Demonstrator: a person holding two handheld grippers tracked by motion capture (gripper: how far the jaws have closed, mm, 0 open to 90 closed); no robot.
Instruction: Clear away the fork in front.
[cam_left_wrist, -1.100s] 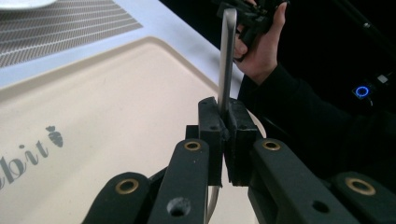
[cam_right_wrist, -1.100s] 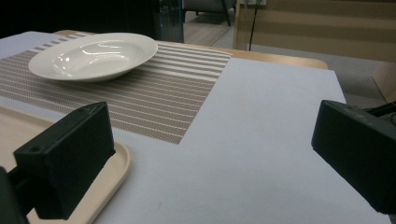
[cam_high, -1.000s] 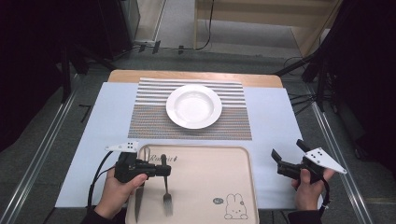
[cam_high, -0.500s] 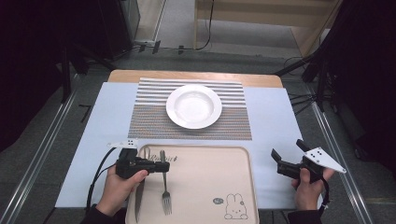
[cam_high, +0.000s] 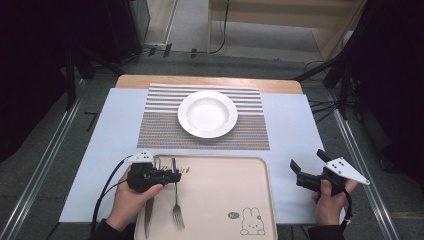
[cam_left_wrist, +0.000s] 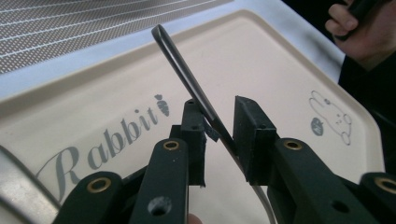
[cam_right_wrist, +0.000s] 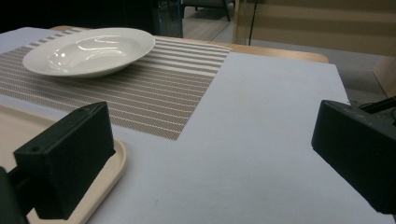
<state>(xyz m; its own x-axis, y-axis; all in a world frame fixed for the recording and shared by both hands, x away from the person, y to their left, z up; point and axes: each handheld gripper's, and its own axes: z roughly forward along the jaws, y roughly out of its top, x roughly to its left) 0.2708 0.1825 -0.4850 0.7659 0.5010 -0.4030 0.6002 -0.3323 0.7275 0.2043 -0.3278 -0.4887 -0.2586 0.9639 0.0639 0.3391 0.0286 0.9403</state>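
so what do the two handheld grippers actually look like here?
Both are black. The left gripper carries a pale plate on top and trails a black cable toward the table's near edge. The right gripper has a grey three-cornered plate dotted with dark marks. Up close, the fingers are blocky black pads on arms with brass-coloured rivets. Sleeves are dark.

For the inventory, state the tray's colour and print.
The tray is cream, printed "Rabbit" with a rabbit drawing; left gripper view shows it best.
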